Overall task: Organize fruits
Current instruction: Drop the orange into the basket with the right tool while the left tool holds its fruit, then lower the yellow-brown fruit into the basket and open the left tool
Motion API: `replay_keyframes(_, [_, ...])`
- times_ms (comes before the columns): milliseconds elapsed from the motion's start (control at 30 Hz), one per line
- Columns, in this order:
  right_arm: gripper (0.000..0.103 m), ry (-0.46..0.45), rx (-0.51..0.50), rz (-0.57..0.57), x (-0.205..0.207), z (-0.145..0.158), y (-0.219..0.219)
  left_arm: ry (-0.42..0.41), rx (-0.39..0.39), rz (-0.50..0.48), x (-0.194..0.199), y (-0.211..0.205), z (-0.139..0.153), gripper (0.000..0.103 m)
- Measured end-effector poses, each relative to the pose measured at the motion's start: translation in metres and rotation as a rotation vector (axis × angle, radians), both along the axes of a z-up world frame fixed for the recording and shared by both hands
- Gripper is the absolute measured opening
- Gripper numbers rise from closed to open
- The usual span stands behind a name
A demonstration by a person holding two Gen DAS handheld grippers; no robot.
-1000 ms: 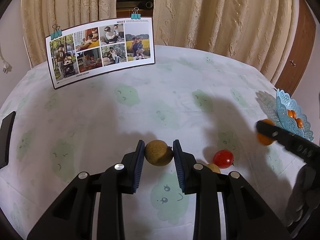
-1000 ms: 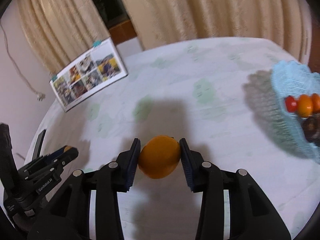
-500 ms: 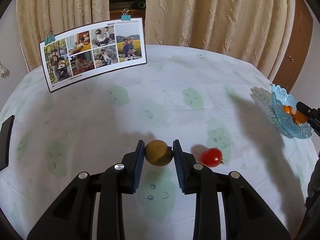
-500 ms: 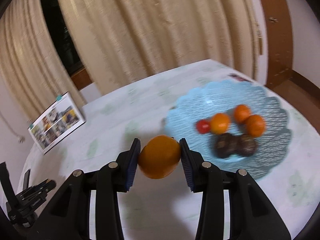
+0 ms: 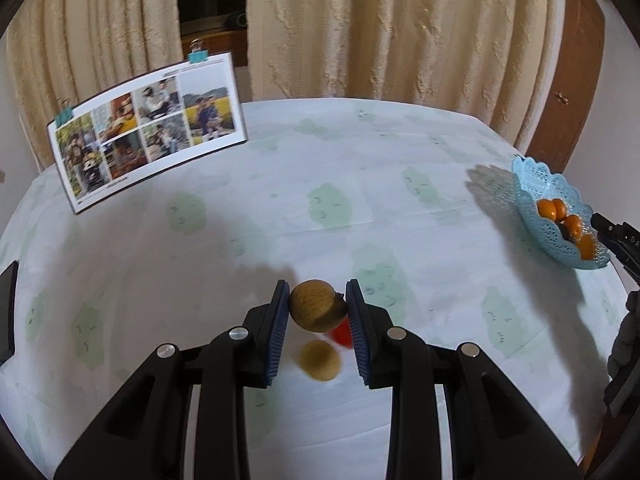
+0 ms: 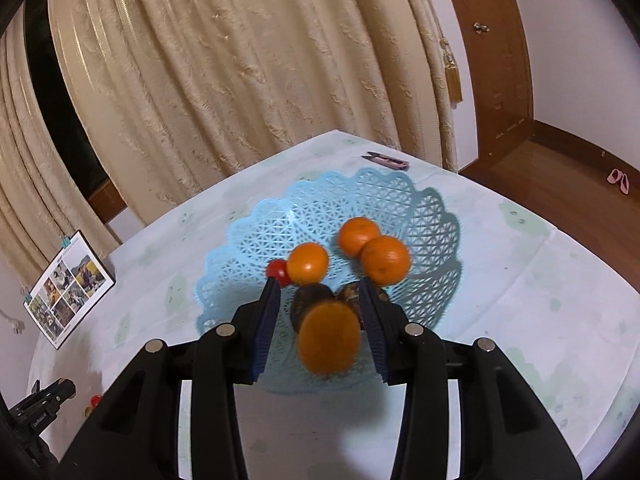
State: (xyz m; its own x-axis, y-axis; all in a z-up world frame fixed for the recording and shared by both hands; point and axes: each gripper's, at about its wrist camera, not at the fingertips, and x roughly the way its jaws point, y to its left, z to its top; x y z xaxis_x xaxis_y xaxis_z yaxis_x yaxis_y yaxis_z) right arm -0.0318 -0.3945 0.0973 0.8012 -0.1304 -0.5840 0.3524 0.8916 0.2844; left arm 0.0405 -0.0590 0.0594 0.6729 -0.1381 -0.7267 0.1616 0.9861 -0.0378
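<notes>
Gripping a brown, rough-skinned fruit (image 5: 318,310) between both blue pads, the left gripper (image 5: 318,312) is clenched on it above the tablecloth (image 5: 280,208). In the left wrist view a photo board (image 5: 148,128) stands tilted at 10 o'clock, held by teal clips. Directly beneath the held fruit, toward 6 o'clock, lies a second brown fruit (image 5: 320,360), blurred, and a red tomato (image 5: 342,332) sits just beside it, partly hidden by the right-hand pad. At 3 o'clock the blue lattice basket (image 5: 532,184) rests near the table edge with orange fruits in it, and the tip of the other gripper shows just beside it.

In the right wrist view the photo board appears at 9 o'clock. The right gripper (image 6: 320,320) hangs over the basket (image 6: 400,200), its jaws opening; an orange (image 6: 329,339), blurred, sits between the pads with a gap showing on each side, so it is released. Inside the basket lie 1 small red tomato (image 6: 277,270) at the left, 3 oranges (image 6: 308,263) across the middle, and 2 dark fruits (image 6: 310,298) just behind the loose orange. A pink object (image 6: 386,160) lies on the cloth at 12 o'clock beyond the basket.
</notes>
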Motion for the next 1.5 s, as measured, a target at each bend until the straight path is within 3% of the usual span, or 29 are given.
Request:
replay_keyframes(133, [0.049, -0.038, -0.016, -0.043, -0.012, 0.001, -0.009, -0.011, 0.013, -0.037, 0.001, -0.021, 0.006, 0.029])
replay_keyframes(367, [0.053, -0.126, -0.138, -0.173, -0.042, 0.002, -0.011, -0.025, 0.024, -0.124, 0.003, -0.067, 0.017, 0.029])
replay_keyframes(600, [0.057, -0.186, -0.189, -0.203, -0.054, 0.003, -0.005, -0.04, 0.032, -0.232, 0.008, -0.124, 0.025, 0.029])
replay_keyframes(933, [0.06, -0.205, -0.162, -0.209, -0.057, 0.001, -0.007, -0.05, 0.033, -0.387, 0.017, -0.204, 0.033, 0.029])
replay_keyframes(1333, [0.06, -0.198, -0.132, -0.21, -0.057, -0.001, -0.012, -0.005, 0.021, -0.45, 0.037, -0.256, 0.019, 0.03])
replay_keyframes(1433, [0.06, -0.199, -0.131, -0.21, -0.057, -0.002, -0.012, 0.012, 0.015, -0.444, 0.04, -0.257, 0.017, 0.04])
replay_keyframes(1500, [0.06, -0.199, -0.131, -0.21, -0.057, -0.002, -0.012, 0.005, 0.013, -0.43, 0.042, -0.252, 0.017, 0.057])
